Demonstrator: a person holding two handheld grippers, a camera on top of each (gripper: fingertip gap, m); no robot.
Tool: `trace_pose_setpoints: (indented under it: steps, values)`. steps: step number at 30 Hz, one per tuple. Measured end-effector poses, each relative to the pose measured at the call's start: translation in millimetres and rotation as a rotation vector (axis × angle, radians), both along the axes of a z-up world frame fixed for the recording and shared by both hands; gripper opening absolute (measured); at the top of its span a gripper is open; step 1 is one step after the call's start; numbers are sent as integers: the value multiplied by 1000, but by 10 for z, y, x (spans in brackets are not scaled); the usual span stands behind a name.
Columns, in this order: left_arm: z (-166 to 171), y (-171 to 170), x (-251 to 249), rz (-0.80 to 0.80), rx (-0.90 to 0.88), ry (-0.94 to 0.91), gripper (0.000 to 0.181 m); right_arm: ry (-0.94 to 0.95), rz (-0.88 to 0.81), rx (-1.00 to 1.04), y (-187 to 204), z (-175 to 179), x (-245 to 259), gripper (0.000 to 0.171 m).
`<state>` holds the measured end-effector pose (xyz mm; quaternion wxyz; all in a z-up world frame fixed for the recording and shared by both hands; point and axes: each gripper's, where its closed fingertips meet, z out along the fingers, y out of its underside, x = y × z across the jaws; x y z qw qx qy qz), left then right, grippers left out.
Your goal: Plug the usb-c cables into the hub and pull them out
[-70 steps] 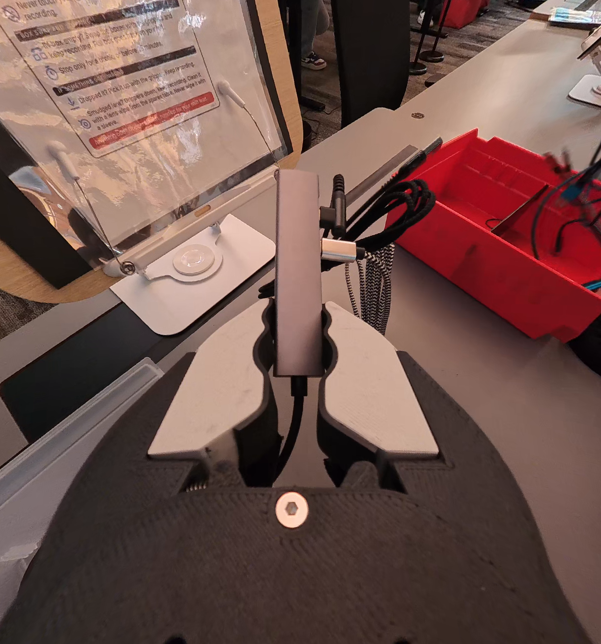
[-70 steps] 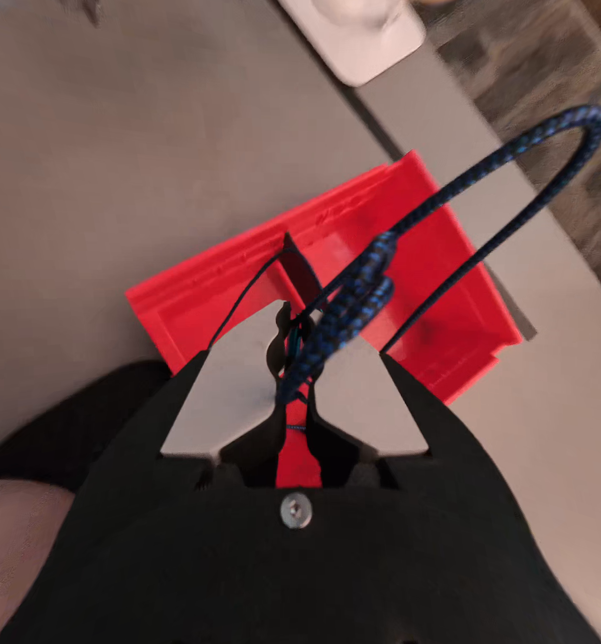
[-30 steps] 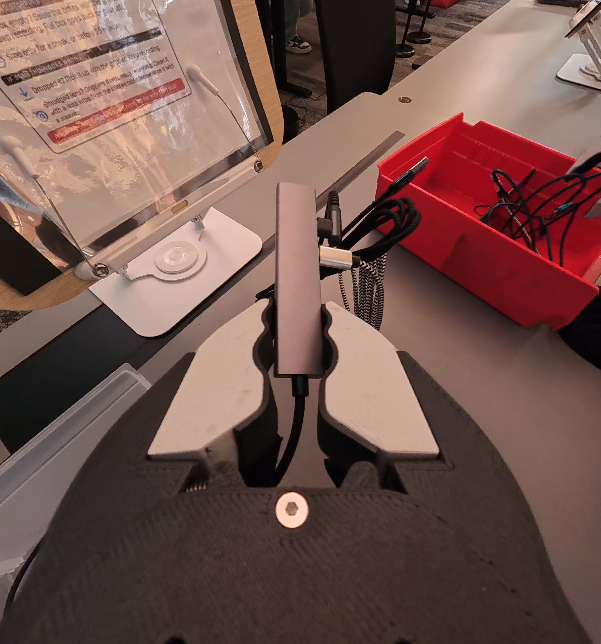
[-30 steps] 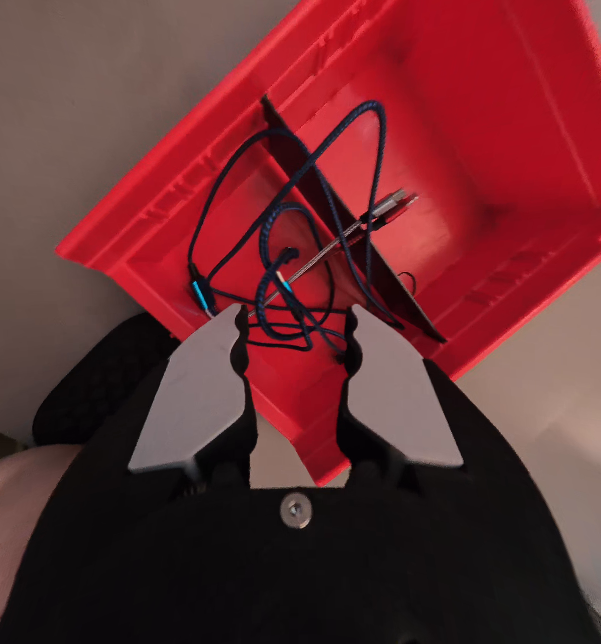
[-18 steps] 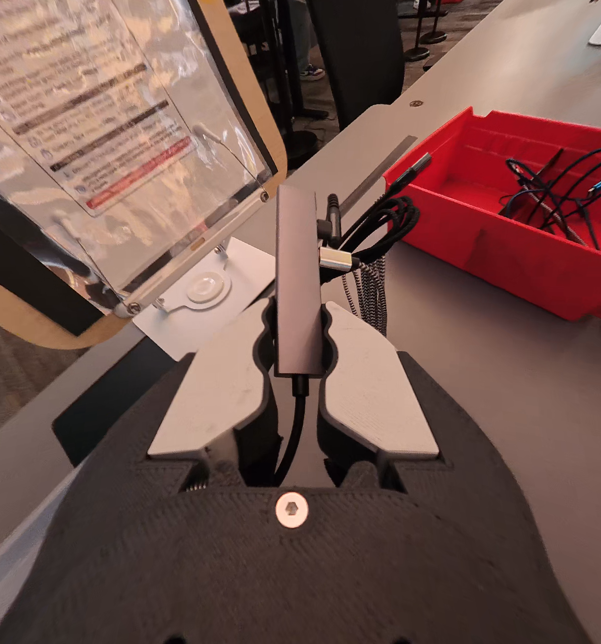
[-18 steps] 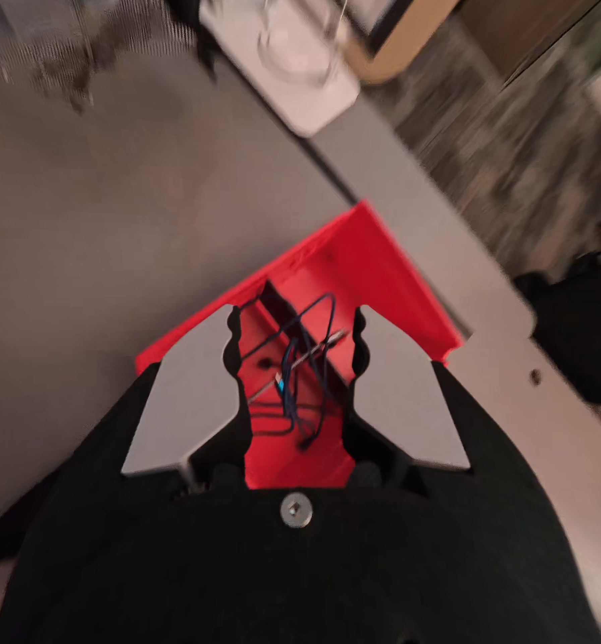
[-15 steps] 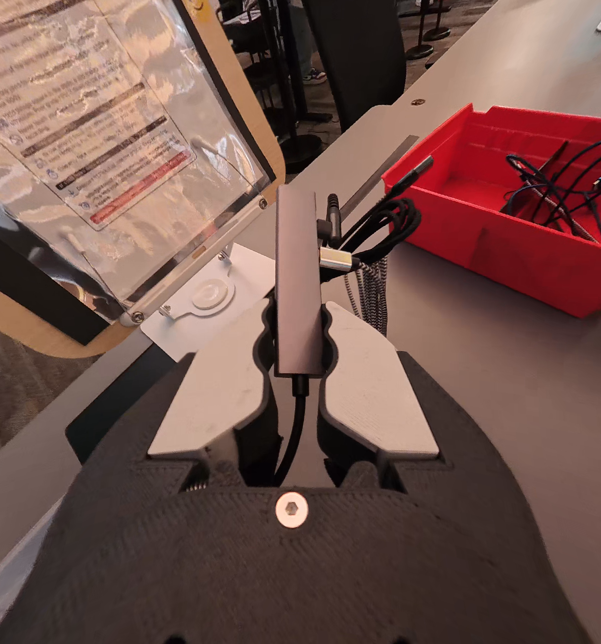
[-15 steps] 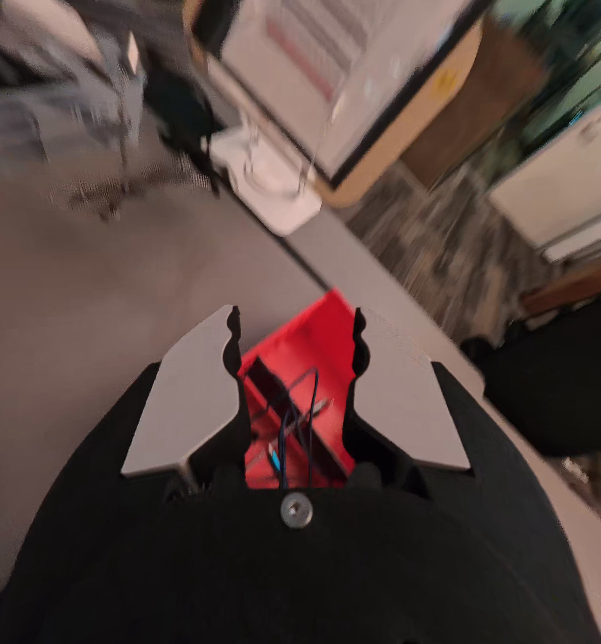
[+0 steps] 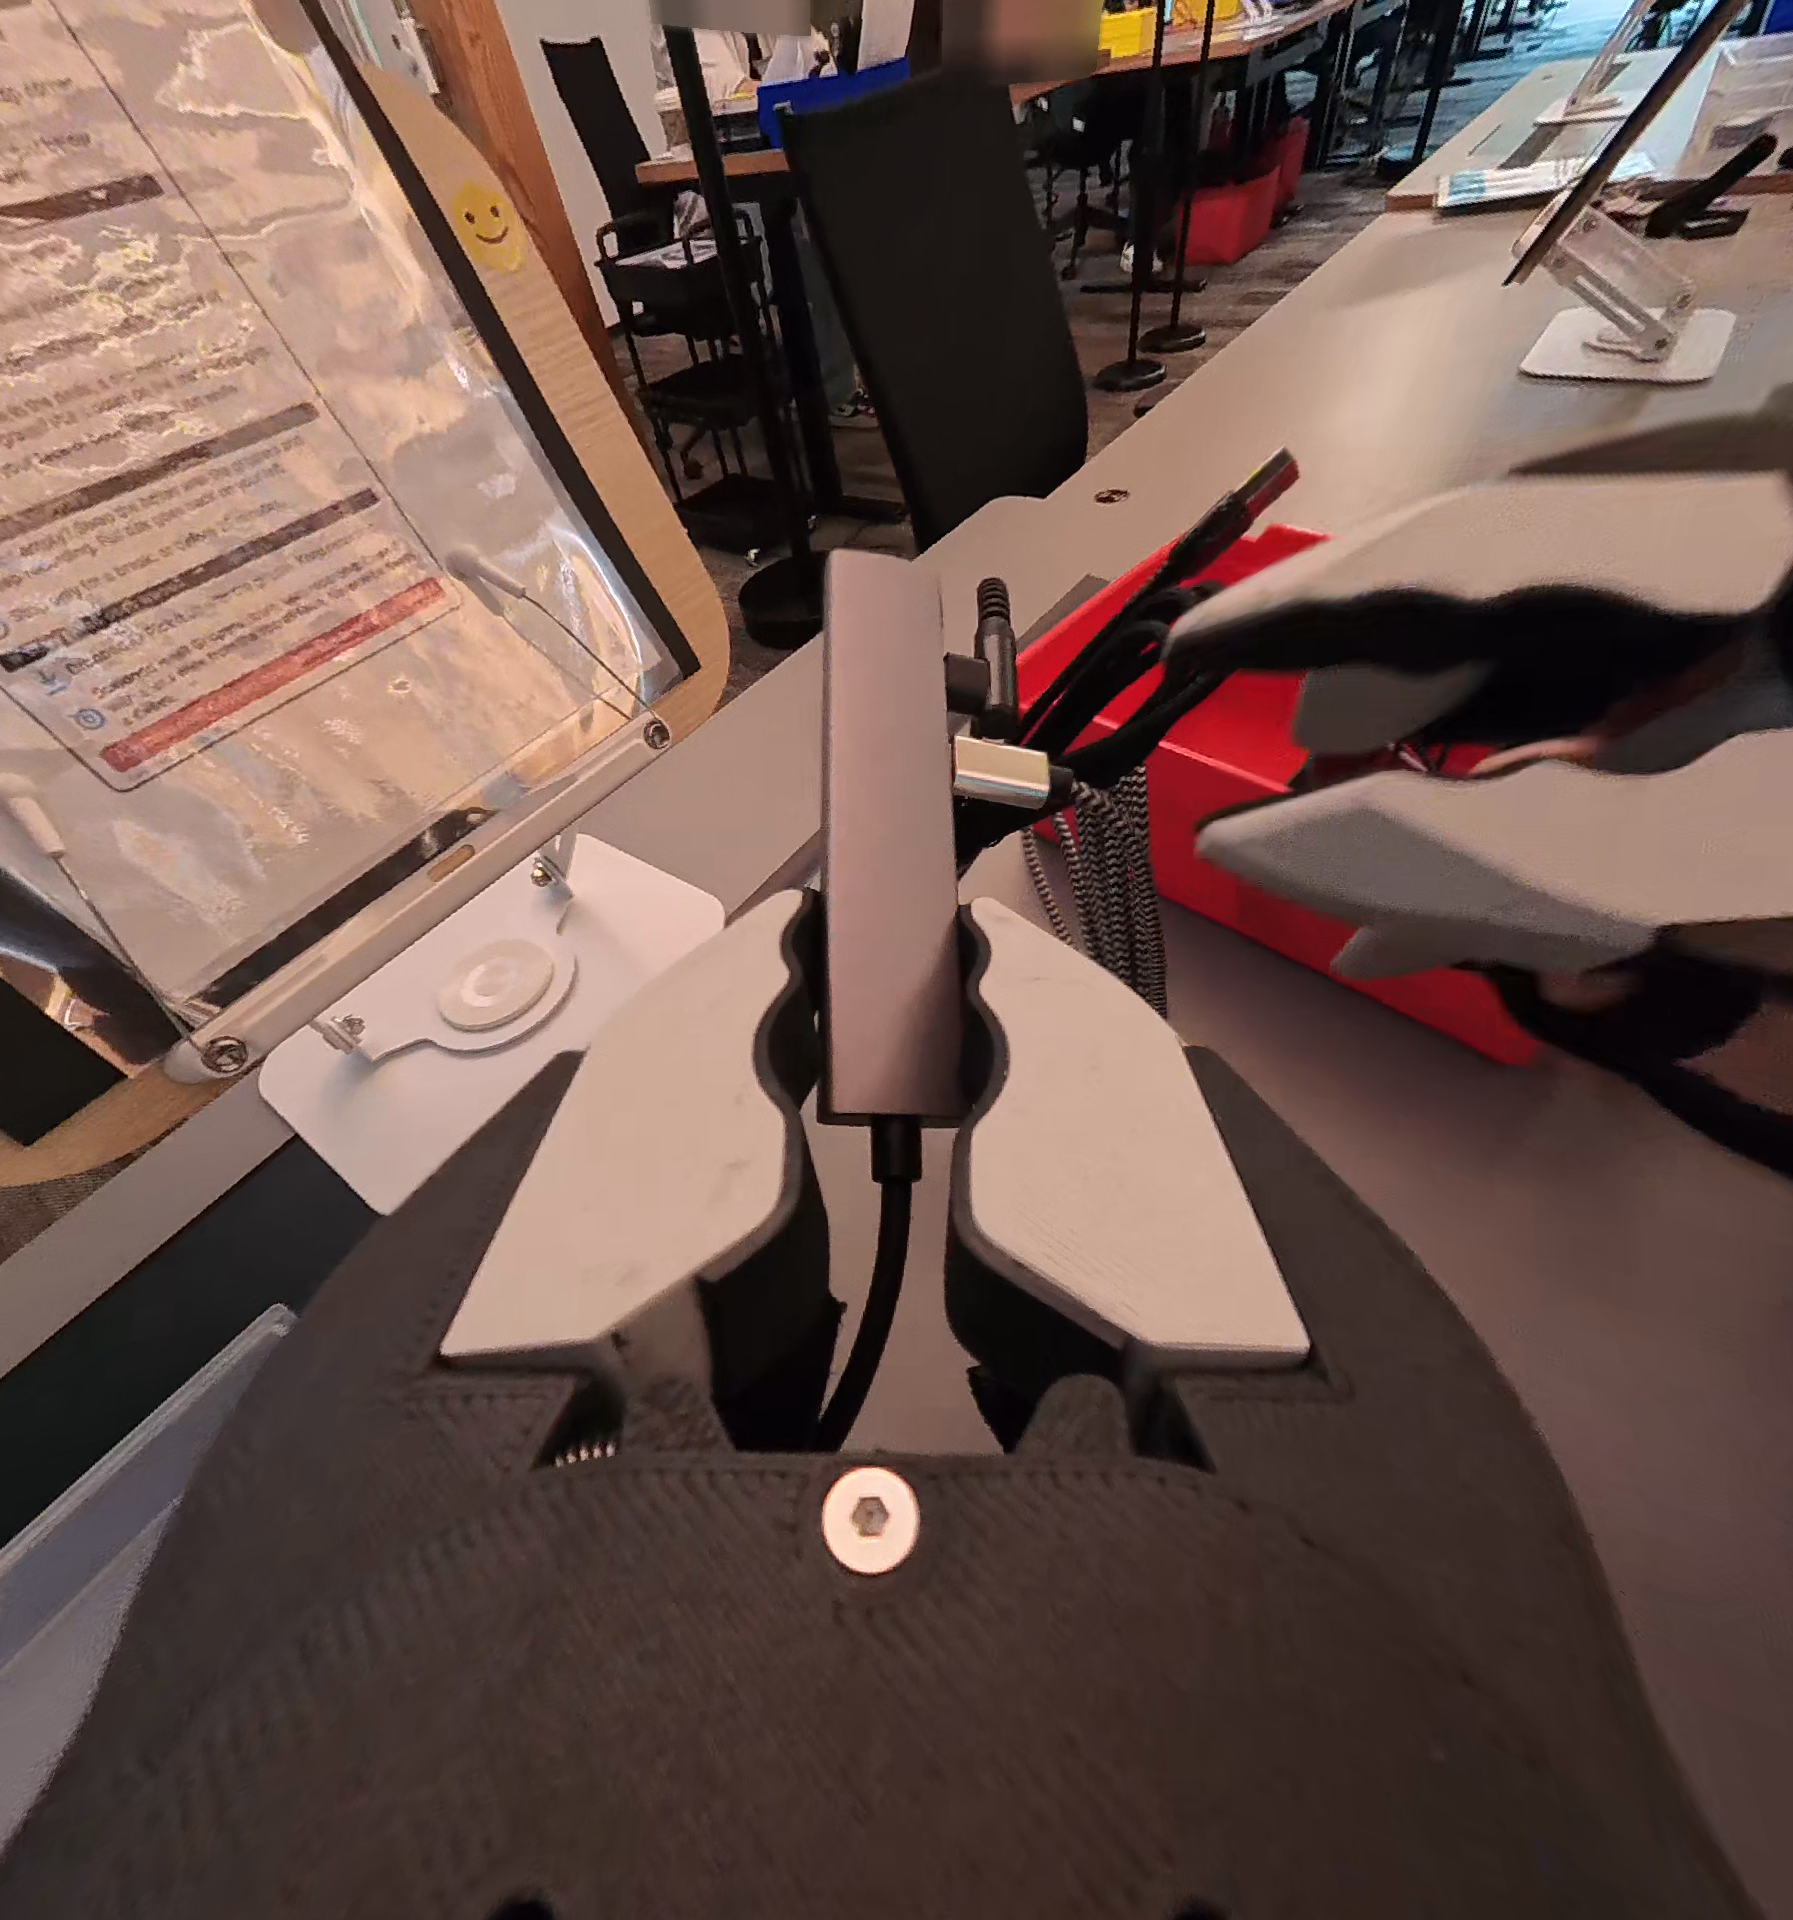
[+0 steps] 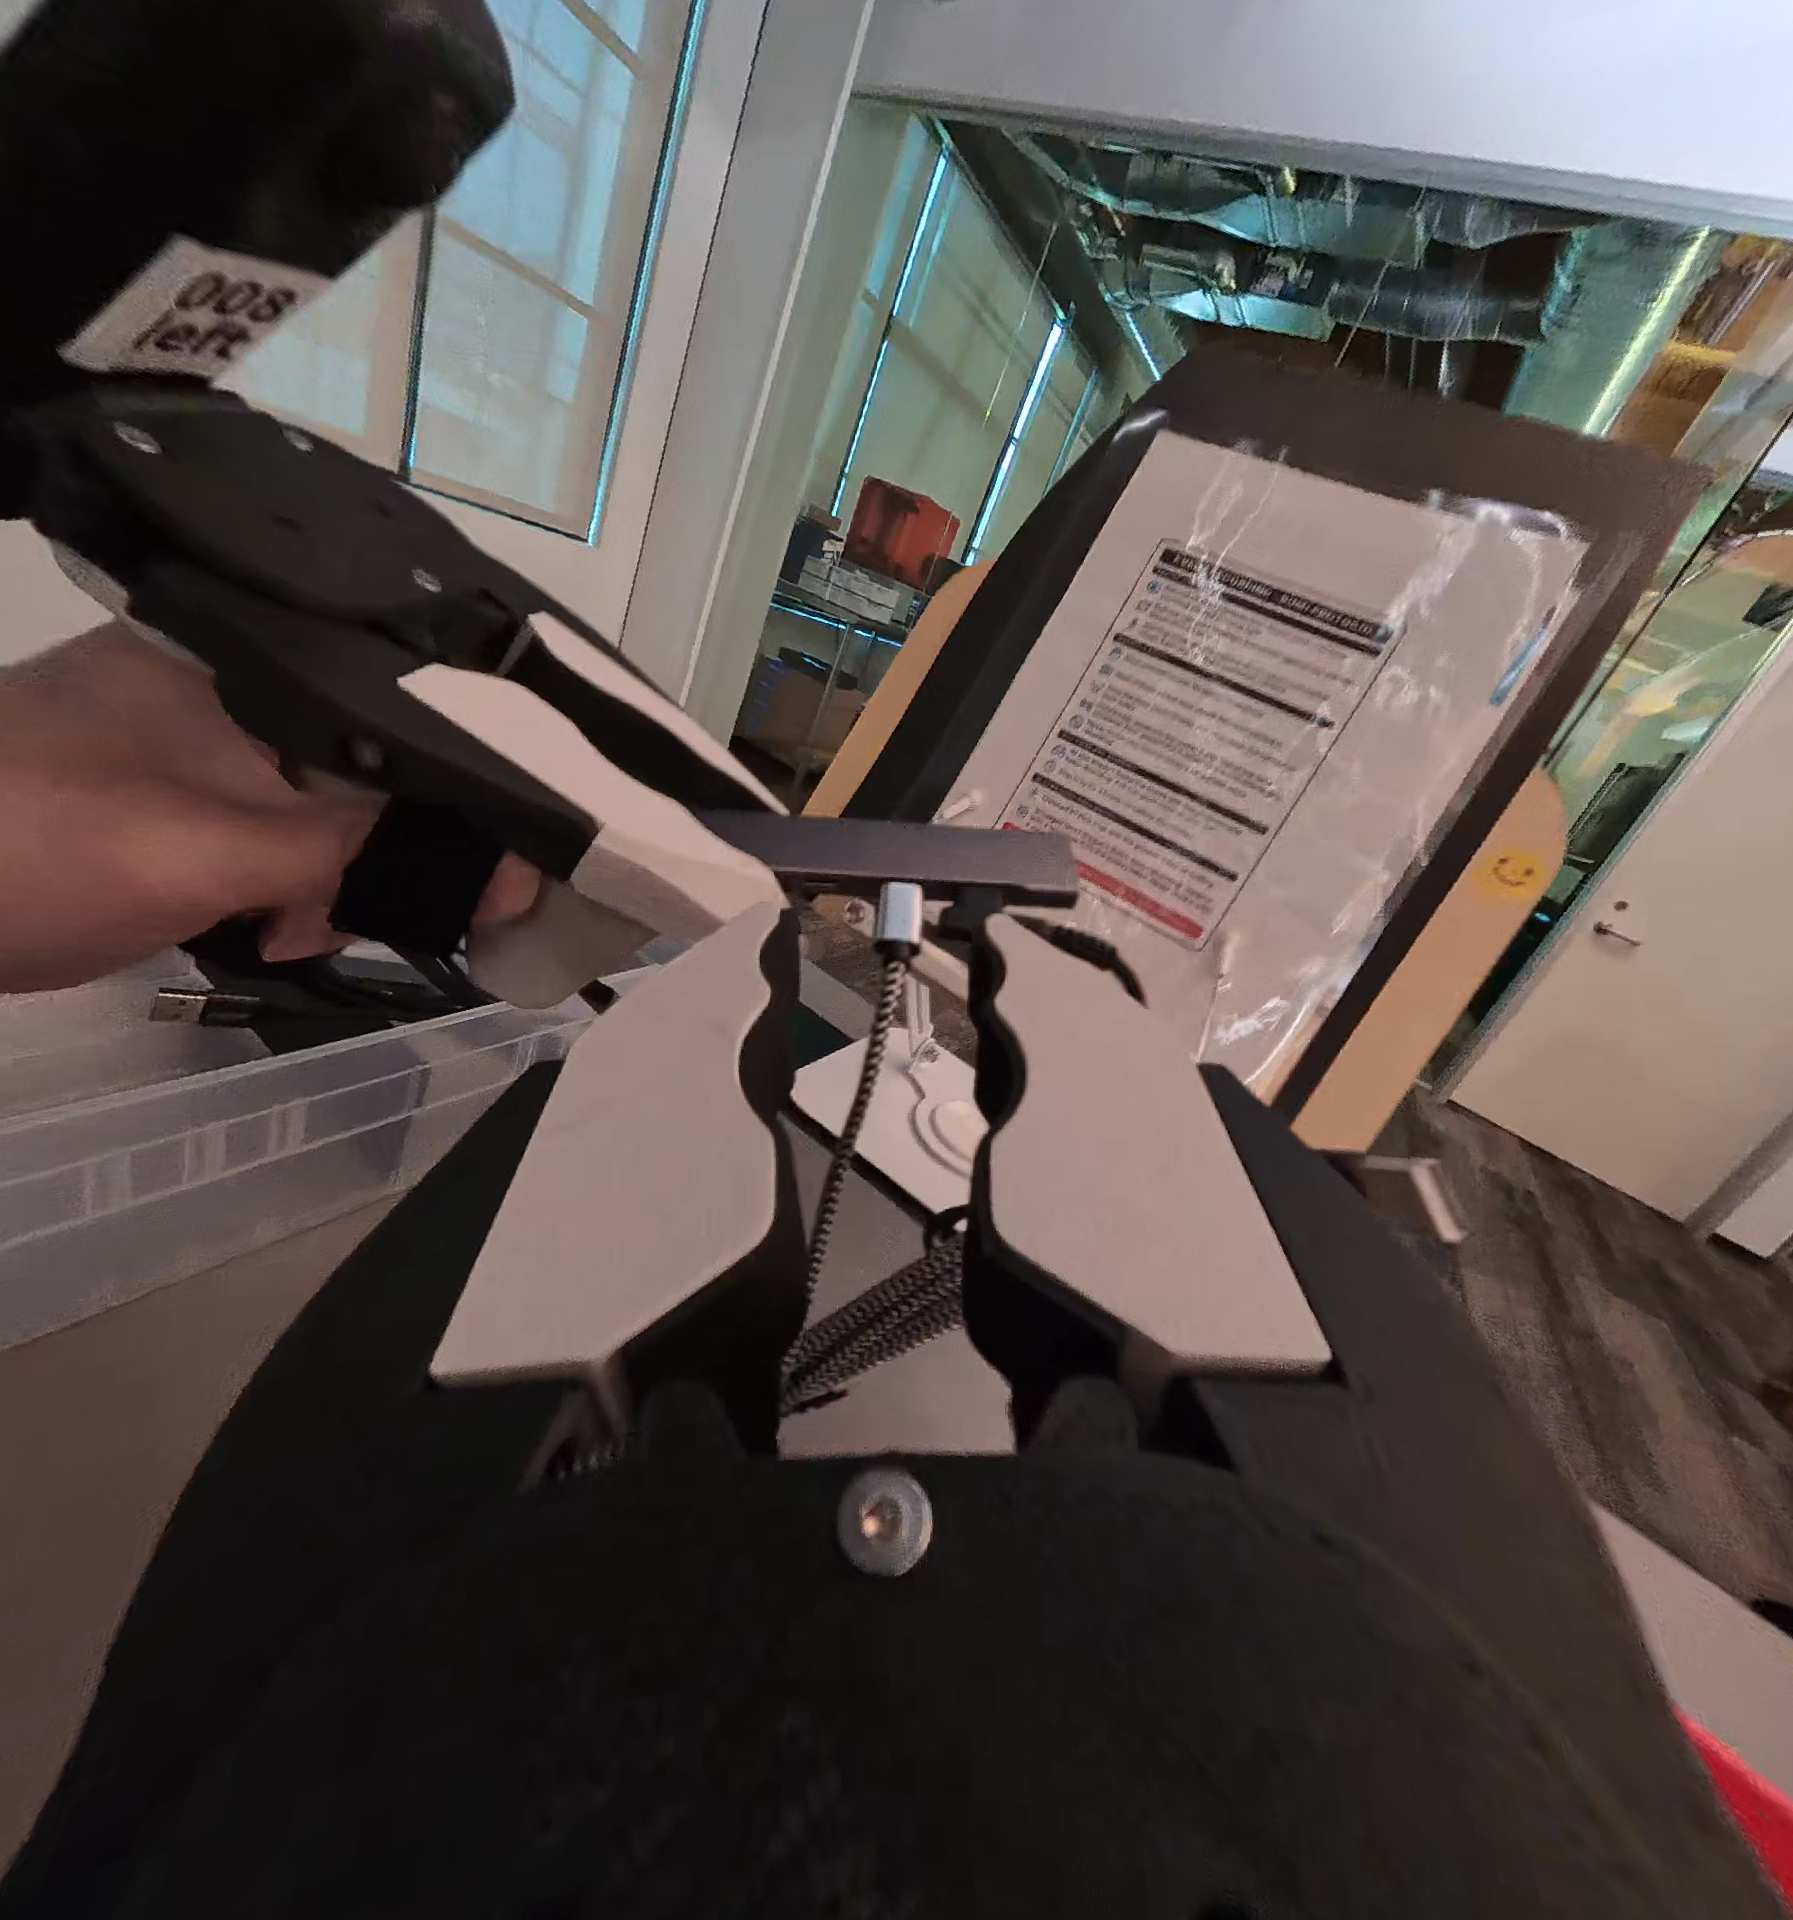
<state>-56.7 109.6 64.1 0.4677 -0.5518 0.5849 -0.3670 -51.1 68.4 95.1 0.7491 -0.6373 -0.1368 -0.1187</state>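
The left gripper (image 9: 887, 997) is clamping the slim grey metal hub (image 9: 884, 831), its long axis pointing straight ahead along the fingers, above the table; a silver-tipped braided cable (image 10: 897, 914) is hanging plugged in its side; the right gripper (image 10: 884, 971) is hovering just below that plug, fingers apart, empty

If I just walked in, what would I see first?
First you would spot the grey hub, pinched between the left gripper fingers with two cables plugged into its side. Next, the open right gripper reaches toward the silver plug. Behind sits a bright red bin on the table.
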Motion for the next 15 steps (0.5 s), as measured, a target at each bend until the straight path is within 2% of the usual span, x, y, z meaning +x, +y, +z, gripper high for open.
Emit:
trace_pose_setpoints:
  steps: [7,15]
  values:
    - [-44,-126,43,-28,-3,18,22,22,-32,-24,111,-215,66,24]
    - [-60,-192,60,-42,2,27,22,61,-40,5,80,-205,140,11]
